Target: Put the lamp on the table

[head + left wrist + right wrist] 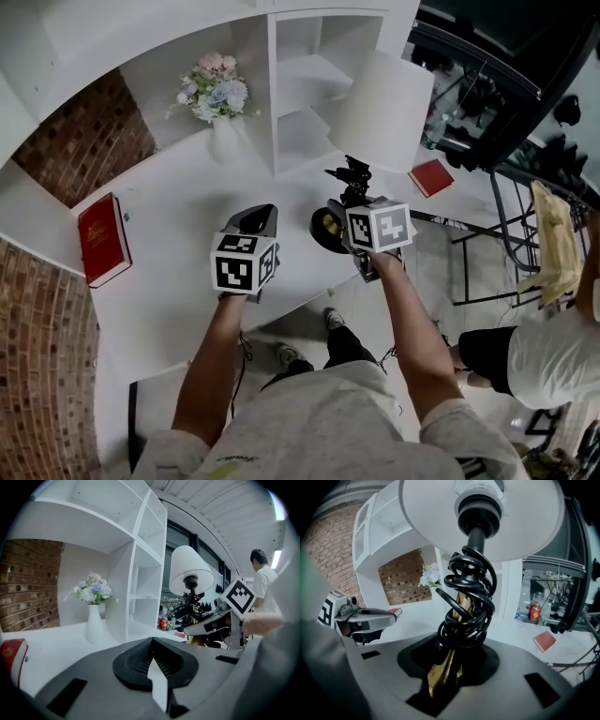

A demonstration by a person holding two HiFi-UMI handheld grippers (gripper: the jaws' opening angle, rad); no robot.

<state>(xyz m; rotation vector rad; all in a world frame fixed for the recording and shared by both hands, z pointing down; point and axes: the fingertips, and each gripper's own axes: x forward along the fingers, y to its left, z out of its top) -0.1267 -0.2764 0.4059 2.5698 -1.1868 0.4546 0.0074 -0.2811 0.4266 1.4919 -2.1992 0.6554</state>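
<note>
L gripper (pixel 151 644) fills the bottom of the frame: grey body, black ribbed pads, jaws drawn together w/ nothing btwn them. It sits over a white table (pixel 56 637). Far left, a red book (pixel 11 660) lies on the table in front of a brick wall (pixel 28 588). A white vase (pixel 93 623) w/ pale flowers (pixel 93 590) stands beside a white shelf unit (pixel 140 569). At R, the lamp (pixel 190 571) stands upright, white shade on top, black cord coiled round the stem. R gripper (pixel 197 623) is at the stem below the shade, a hand (pixel 262 619) behind it. A person (pixel 262 576) in a white top stands in the bkgd.
</note>
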